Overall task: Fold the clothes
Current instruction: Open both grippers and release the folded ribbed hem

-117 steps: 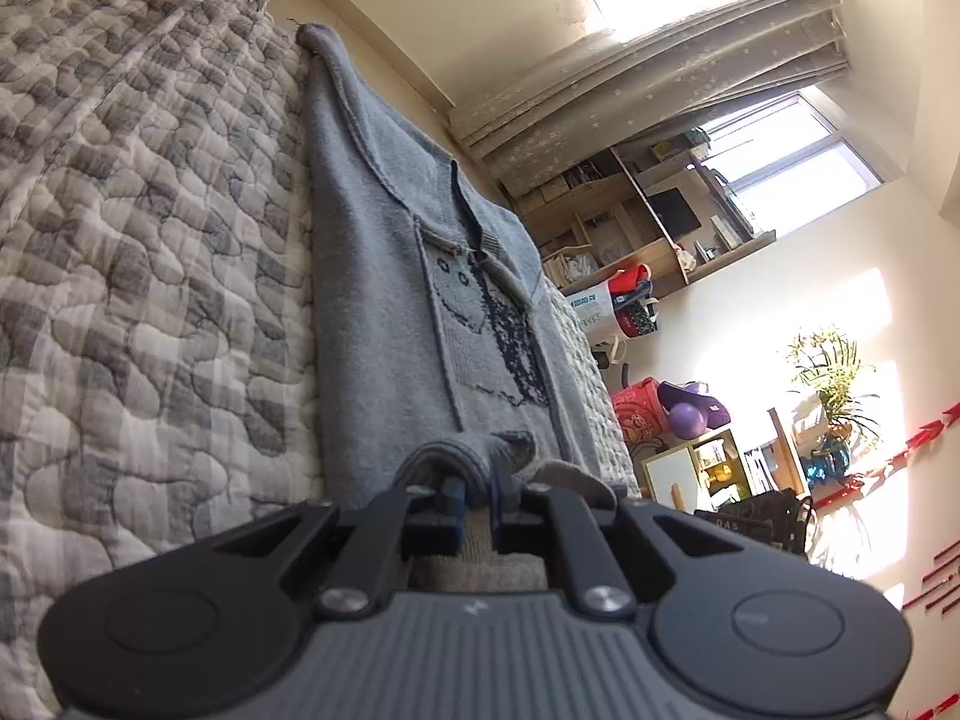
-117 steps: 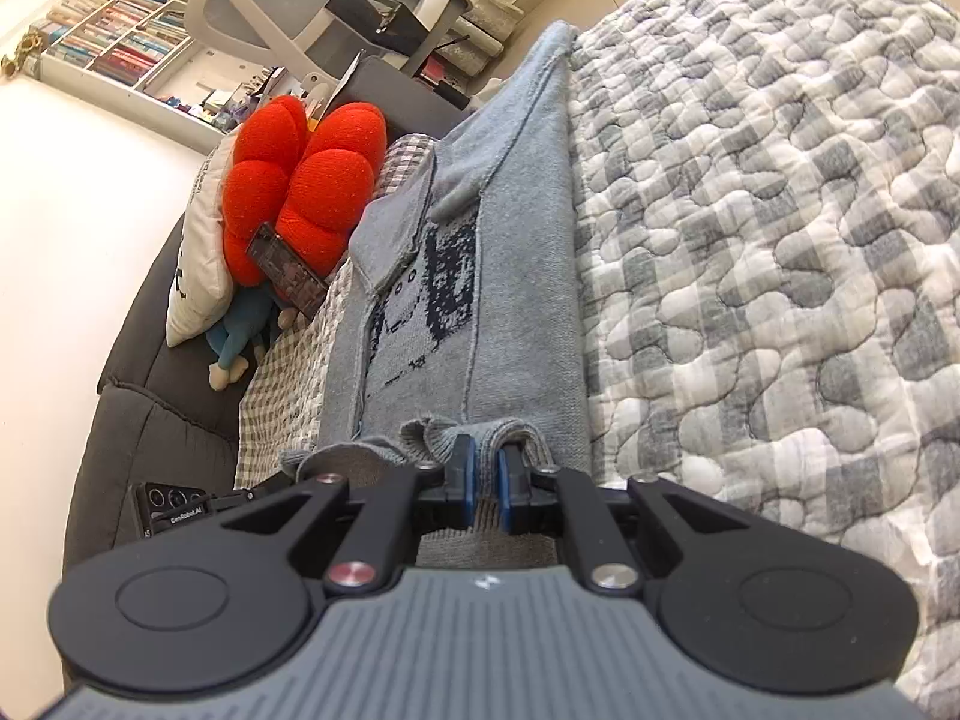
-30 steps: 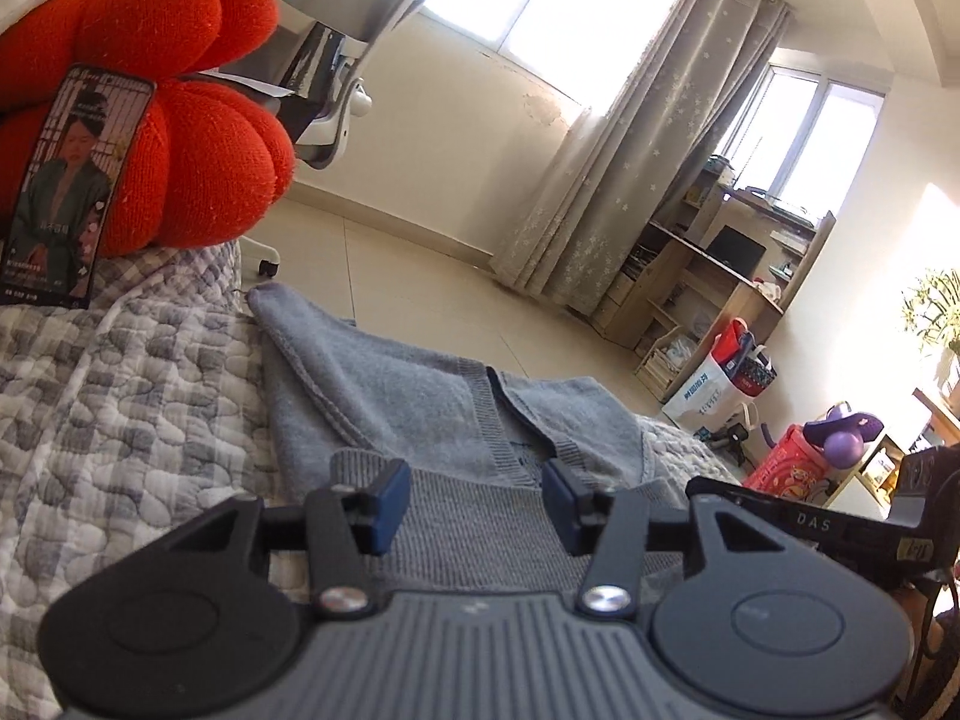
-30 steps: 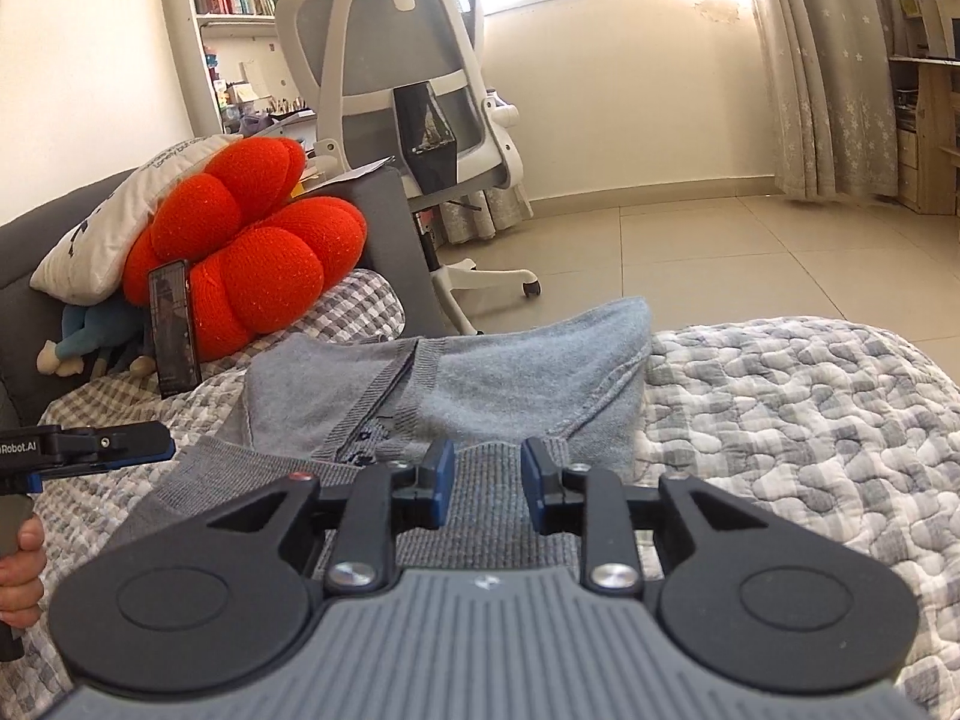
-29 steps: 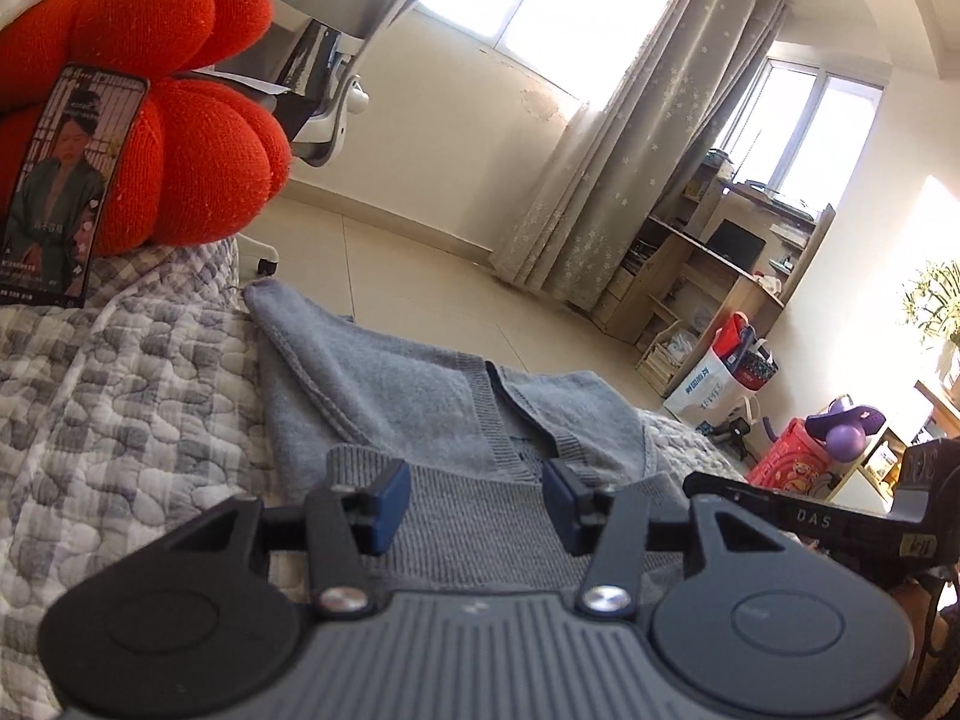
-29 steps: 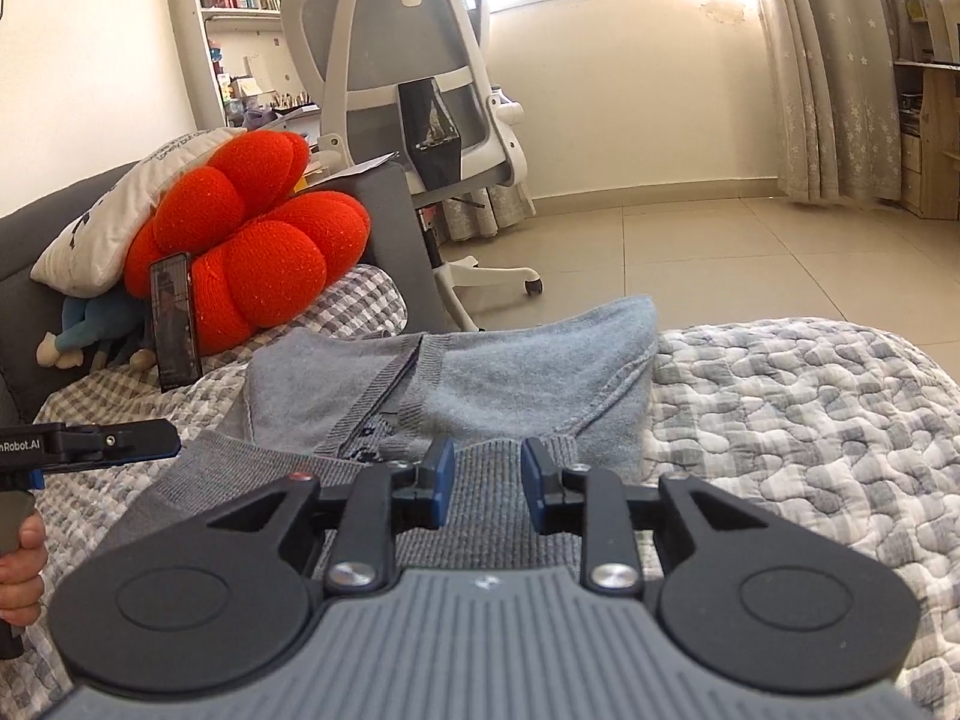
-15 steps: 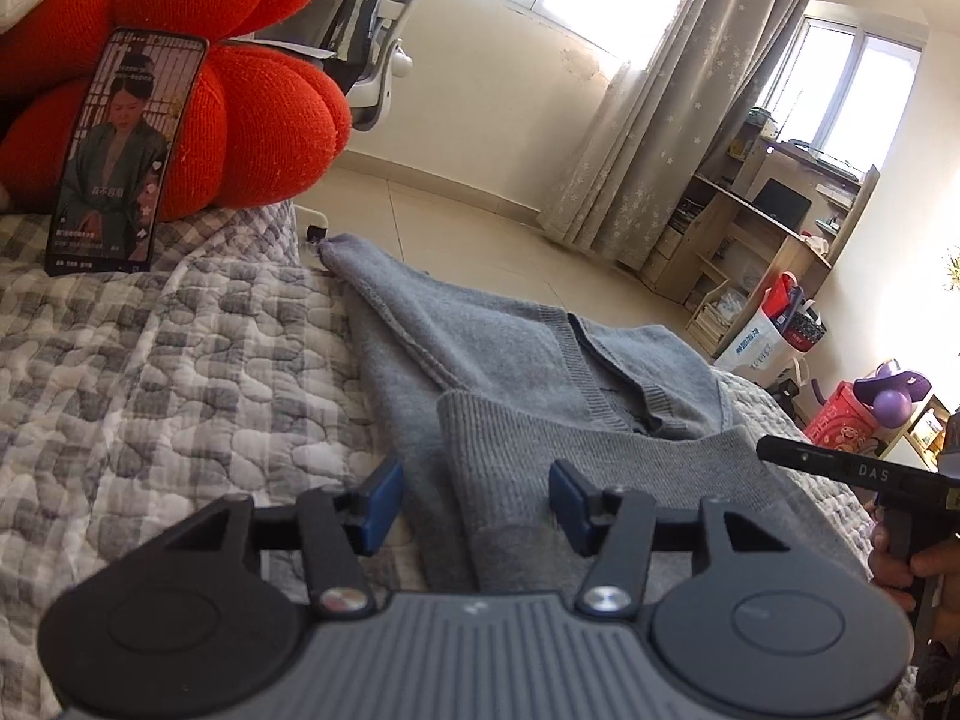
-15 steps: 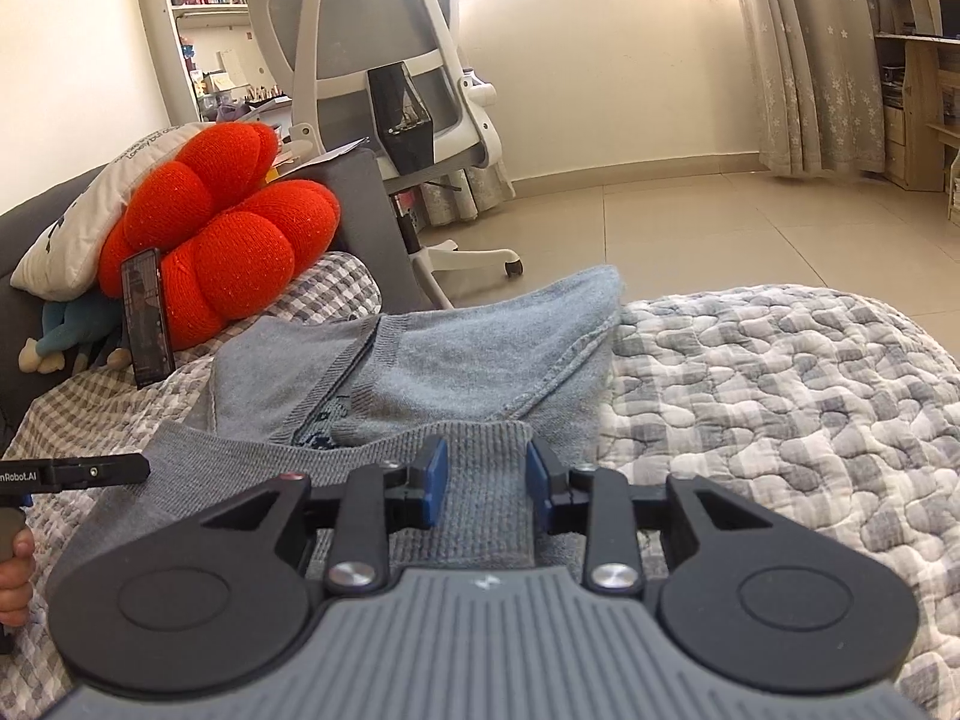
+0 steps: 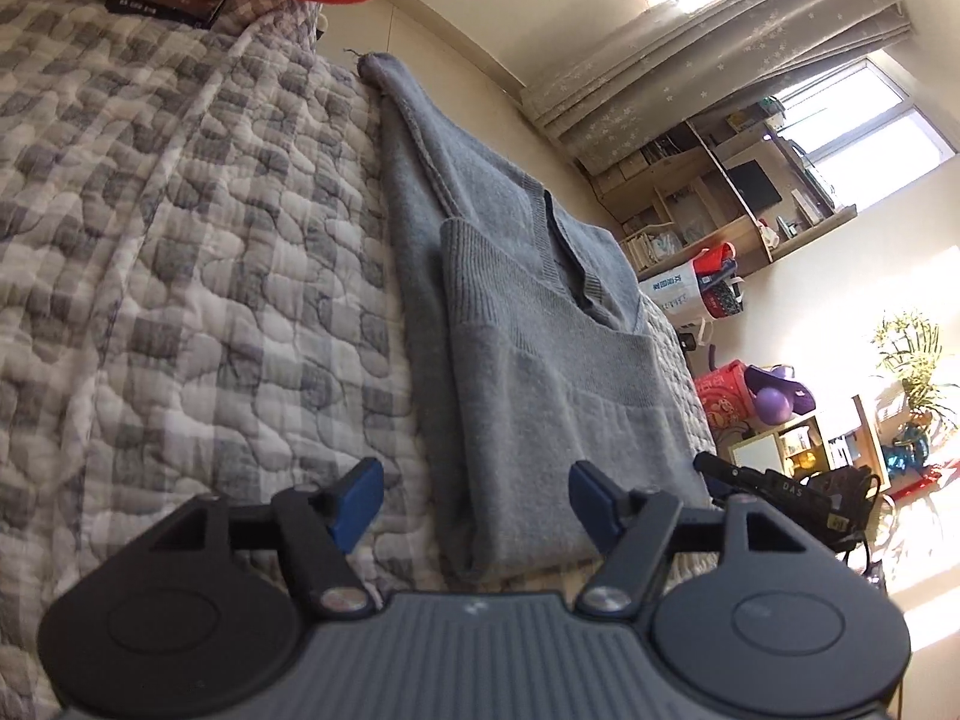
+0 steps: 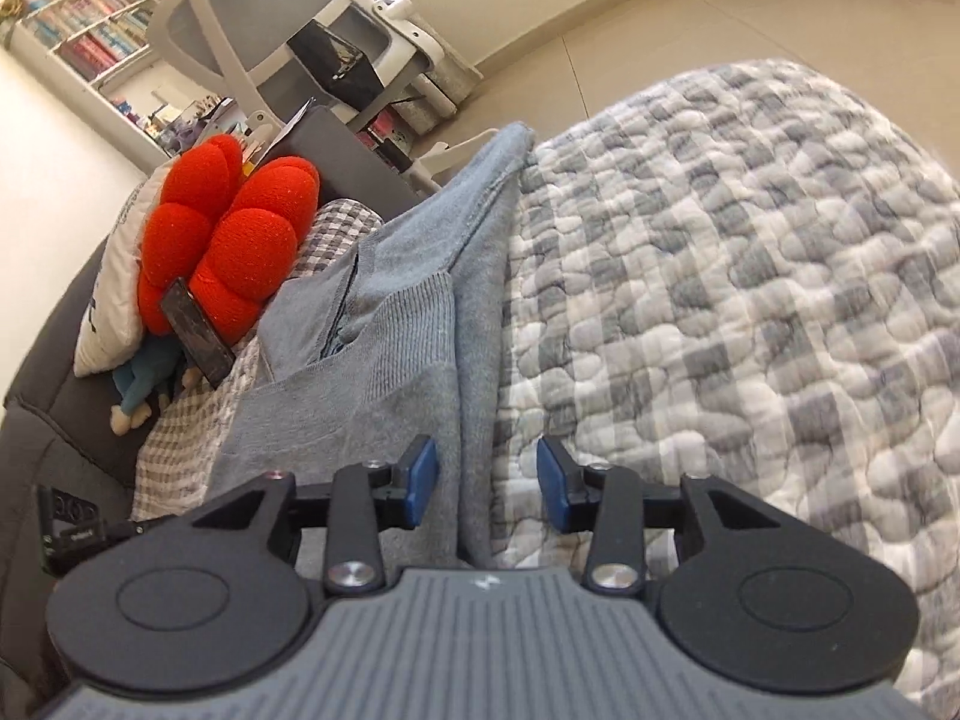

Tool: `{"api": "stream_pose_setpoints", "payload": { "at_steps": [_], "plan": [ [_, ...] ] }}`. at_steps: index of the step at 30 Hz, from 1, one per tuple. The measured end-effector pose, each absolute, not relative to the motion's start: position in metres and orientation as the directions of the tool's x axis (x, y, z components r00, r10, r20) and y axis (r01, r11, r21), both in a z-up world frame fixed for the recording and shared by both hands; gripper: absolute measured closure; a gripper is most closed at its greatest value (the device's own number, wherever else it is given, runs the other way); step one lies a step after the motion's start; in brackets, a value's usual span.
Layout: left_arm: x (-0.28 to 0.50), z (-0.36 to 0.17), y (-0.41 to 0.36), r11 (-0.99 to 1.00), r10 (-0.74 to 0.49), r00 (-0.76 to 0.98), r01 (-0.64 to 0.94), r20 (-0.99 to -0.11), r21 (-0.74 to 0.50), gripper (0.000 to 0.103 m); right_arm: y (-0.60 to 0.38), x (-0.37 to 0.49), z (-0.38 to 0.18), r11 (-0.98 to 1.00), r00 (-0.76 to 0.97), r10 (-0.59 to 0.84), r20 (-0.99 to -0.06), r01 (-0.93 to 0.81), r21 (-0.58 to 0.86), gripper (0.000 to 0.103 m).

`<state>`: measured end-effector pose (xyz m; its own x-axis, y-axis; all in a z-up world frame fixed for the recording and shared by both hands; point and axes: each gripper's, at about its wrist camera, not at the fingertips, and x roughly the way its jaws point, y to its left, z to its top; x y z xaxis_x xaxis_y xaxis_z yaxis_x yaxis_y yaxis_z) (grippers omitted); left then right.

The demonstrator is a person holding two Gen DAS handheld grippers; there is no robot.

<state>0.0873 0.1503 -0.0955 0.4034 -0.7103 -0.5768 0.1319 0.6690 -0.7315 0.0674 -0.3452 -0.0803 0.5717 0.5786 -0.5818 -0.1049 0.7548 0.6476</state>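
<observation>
A grey knit cardigan (image 9: 528, 360) lies folded on the quilted check bedspread (image 9: 198, 252), its ribbed hem doubled up over the neckline. My left gripper (image 9: 474, 495) hovers open over the near left edge of the fold, nothing between its blue pads. In the right wrist view the same cardigan (image 10: 384, 354) runs away from me. My right gripper (image 10: 487, 483) is open over its right edge, straddling the side fold without holding it. The other gripper's black tip (image 9: 774, 486) shows at the right of the left wrist view.
A red flower cushion (image 10: 222, 234) with a phone (image 10: 198, 336) leaning on it sits at the back, beside a white pillow and a plush toy. A white office chair (image 10: 282, 18) stands on the tiled floor beyond the bed. Bedspread (image 10: 750, 300) stretches right.
Both grippers carried the hem up over the cardigan, let go and opened. In the last half second both drew back to the near end of the fold and tilted.
</observation>
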Motion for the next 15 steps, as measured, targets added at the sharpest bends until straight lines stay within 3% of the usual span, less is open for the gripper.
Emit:
{"api": "stream_pose_setpoints", "payload": {
  "at_steps": [12,15],
  "plan": [
    [0.082,-0.116,0.139,0.537,-0.81,0.327,0.079,-0.487,-0.84,0.036,-0.362,0.059,-0.096,0.561,0.48,0.732,-0.483,-0.024,0.827,0.061],
    [0.083,-0.12,0.133,0.51,-0.816,0.365,0.09,-0.448,-0.856,0.043,-0.356,0.066,-0.099,0.534,0.49,0.747,-0.449,-0.039,0.845,0.062]
  ]
}}
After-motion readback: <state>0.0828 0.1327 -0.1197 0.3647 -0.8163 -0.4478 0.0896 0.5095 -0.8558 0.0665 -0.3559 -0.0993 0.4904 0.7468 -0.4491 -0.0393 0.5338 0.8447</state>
